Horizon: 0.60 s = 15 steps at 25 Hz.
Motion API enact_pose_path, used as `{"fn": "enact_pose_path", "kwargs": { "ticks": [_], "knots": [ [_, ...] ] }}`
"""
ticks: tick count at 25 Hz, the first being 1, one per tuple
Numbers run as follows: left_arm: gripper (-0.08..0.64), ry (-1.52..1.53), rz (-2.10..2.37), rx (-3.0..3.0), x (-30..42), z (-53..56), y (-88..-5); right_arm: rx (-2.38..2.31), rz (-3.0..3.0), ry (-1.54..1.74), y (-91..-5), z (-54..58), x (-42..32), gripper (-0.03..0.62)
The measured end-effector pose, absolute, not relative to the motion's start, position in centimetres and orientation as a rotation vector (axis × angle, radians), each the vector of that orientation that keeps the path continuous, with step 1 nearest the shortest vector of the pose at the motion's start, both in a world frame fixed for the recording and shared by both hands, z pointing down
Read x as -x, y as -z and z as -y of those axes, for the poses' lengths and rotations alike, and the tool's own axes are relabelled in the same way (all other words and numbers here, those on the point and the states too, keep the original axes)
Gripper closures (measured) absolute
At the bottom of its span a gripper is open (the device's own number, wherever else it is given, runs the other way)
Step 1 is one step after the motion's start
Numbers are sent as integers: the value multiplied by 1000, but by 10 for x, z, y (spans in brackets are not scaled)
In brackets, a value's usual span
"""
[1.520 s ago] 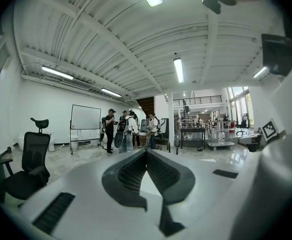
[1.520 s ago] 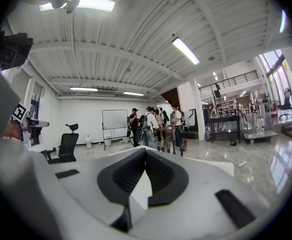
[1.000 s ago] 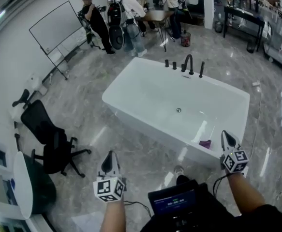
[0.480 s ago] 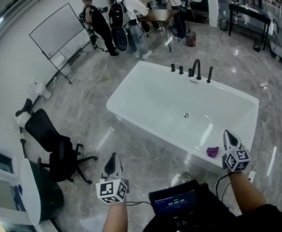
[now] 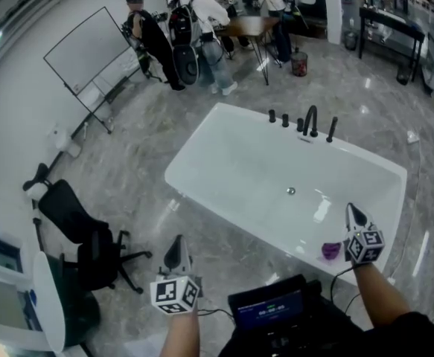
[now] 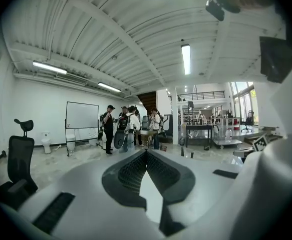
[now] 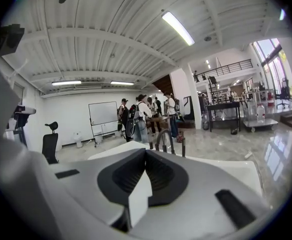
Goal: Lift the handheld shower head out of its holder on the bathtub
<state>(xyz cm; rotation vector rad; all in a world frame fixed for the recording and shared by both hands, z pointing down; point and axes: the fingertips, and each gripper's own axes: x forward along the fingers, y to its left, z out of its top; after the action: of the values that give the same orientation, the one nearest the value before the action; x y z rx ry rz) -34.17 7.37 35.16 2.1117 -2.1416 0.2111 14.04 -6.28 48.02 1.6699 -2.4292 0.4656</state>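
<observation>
Left gripper (image 5: pixel 176 239) and right gripper (image 5: pixel 350 209): white shells, dark ribbed pads. Marker cubes (image 5: pixel 175 294) black-on-white. Black chest unit (image 5: pixel 267 311) had a blue-lit screen; thin black cables (image 5: pixel 215 314); dark top (image 5: pixel 417 335).

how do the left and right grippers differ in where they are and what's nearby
The left gripper hangs over the marble floor, short of the bathtub; the right gripper is over the tub's near right end. A black office chair stands to the left gripper's left; a small purple thing lies beside the right gripper. Both are shut and empty.
</observation>
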Motion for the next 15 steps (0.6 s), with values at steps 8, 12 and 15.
{"fn": "enact_pose_path", "kwargs": {
  "ticks": [8,12,15],
  "knots": [
    [552,-203,2204,-2141,354,-30,-347,-1618,2410,-469,-493,112,-118,591],
    [552,-185,2194,-2143,369,-10,-351,-1607,2419,-433,-484,131,-103,591],
    [552,-191,2152,-2168,379,16,-364,-1627,2409,-420,-484,144,-95,591]
  ]
}}
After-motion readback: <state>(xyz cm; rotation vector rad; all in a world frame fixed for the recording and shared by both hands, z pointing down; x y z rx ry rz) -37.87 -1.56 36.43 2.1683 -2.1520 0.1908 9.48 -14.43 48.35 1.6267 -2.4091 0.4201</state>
